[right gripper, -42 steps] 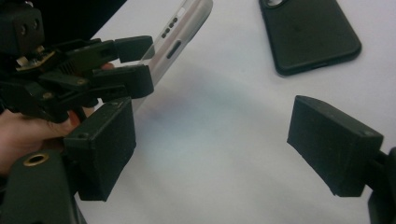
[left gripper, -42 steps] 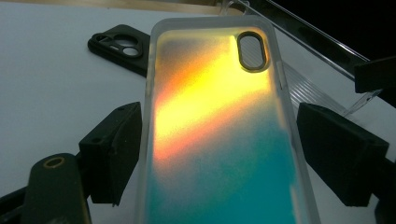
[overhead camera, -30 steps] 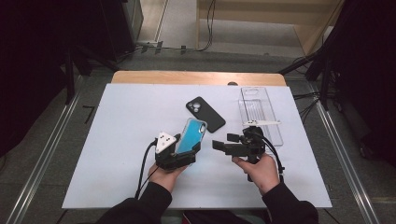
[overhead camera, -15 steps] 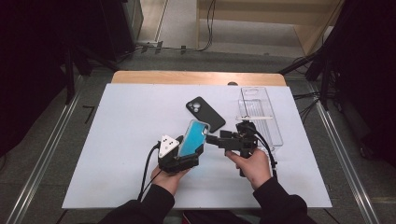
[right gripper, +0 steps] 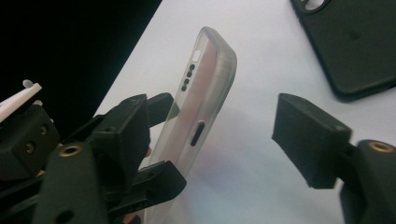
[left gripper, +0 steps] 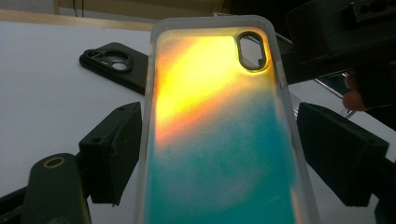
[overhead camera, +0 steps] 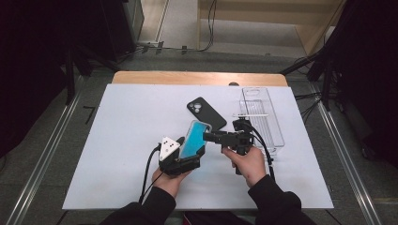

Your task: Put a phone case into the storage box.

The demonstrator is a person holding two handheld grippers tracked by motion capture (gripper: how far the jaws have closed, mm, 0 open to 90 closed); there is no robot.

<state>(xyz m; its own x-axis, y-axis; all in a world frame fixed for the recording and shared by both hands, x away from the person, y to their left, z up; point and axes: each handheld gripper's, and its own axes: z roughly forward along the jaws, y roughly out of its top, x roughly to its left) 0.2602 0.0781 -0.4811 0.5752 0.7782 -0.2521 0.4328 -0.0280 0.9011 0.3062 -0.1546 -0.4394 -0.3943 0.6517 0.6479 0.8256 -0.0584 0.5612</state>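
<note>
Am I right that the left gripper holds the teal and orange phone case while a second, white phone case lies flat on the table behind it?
Not quite: the second phone case lying behind is black, not white, as the high view shows. The left gripper does hold the teal and orange phone case.

Lower end of phone case [left gripper: 219, 140] cut off by bottom edge in left gripper view. Black case [right gripper: 355, 42] cropped at top and right in right gripper view. Contents of clear tray [overhead camera: 277, 136] too small to tell.
</note>
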